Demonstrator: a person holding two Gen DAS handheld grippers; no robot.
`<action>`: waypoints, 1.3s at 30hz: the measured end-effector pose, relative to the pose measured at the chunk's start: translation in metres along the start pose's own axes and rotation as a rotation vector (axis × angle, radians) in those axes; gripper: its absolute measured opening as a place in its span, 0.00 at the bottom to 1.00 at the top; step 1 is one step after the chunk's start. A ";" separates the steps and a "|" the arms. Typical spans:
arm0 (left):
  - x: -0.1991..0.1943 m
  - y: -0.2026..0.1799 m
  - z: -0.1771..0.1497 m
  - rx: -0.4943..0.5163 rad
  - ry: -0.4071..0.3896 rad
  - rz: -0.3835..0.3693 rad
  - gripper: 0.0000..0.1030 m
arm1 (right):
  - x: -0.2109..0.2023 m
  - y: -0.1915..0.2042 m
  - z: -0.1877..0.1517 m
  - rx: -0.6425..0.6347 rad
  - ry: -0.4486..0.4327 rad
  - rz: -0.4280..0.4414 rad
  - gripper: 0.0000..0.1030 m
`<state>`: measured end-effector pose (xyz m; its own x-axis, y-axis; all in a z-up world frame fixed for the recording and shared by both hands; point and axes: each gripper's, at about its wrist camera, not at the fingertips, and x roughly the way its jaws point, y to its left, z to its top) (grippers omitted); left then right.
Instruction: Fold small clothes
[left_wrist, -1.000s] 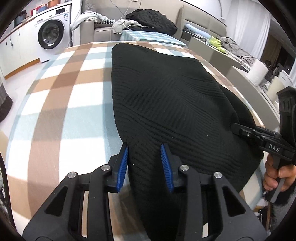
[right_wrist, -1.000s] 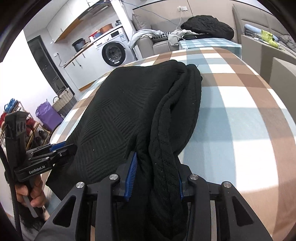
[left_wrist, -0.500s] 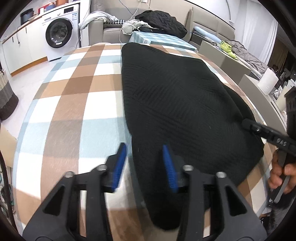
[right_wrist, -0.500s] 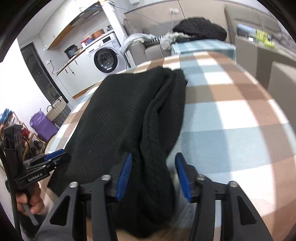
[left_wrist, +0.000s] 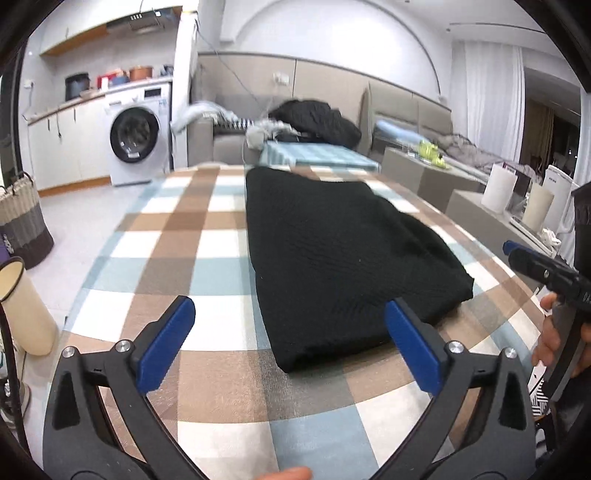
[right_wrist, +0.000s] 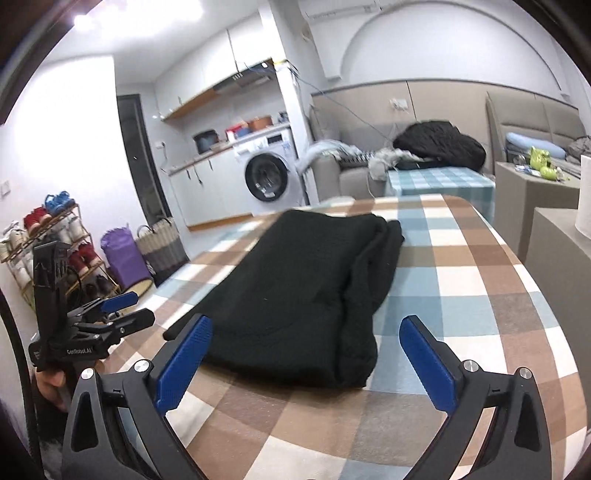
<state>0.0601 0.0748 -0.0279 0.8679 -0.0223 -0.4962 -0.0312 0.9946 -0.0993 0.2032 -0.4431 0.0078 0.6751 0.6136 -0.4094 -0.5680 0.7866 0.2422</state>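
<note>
A black knitted garment (left_wrist: 332, 251) lies folded lengthwise on the checked tablecloth (left_wrist: 177, 258); it also shows in the right wrist view (right_wrist: 303, 295). My left gripper (left_wrist: 288, 343) is wide open and empty, held back above the garment's near end. My right gripper (right_wrist: 306, 354) is wide open and empty too, held back from the near edge of the garment. The right gripper shows at the right edge of the left wrist view (left_wrist: 546, 269), and the left gripper at the left of the right wrist view (right_wrist: 96, 325).
A second checked table (left_wrist: 317, 155) and a sofa with a black garment heap (left_wrist: 317, 118) stand behind. A washing machine (left_wrist: 136, 136) is at the back left. Baskets (right_wrist: 162, 247) and a shoe rack (right_wrist: 48, 240) stand on the floor to the left. Boxes with white rolls (left_wrist: 498, 192) line the right.
Both grippers have opened wide, let go of the garment's near end and drawn back and up. The garment now lies flat on the table.
</note>
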 end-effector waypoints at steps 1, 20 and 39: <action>-0.003 -0.001 -0.001 -0.001 -0.007 0.004 0.99 | 0.001 0.000 -0.001 -0.004 -0.003 -0.002 1.00; 0.001 0.008 -0.019 -0.041 -0.016 0.003 0.99 | 0.014 -0.006 -0.022 0.021 0.002 0.039 1.00; 0.001 0.003 -0.018 -0.029 -0.009 -0.003 0.99 | 0.015 -0.004 -0.022 -0.005 0.008 0.039 1.00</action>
<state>0.0520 0.0759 -0.0444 0.8724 -0.0246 -0.4881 -0.0423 0.9912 -0.1256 0.2052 -0.4385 -0.0183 0.6485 0.6432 -0.4072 -0.5961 0.7617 0.2538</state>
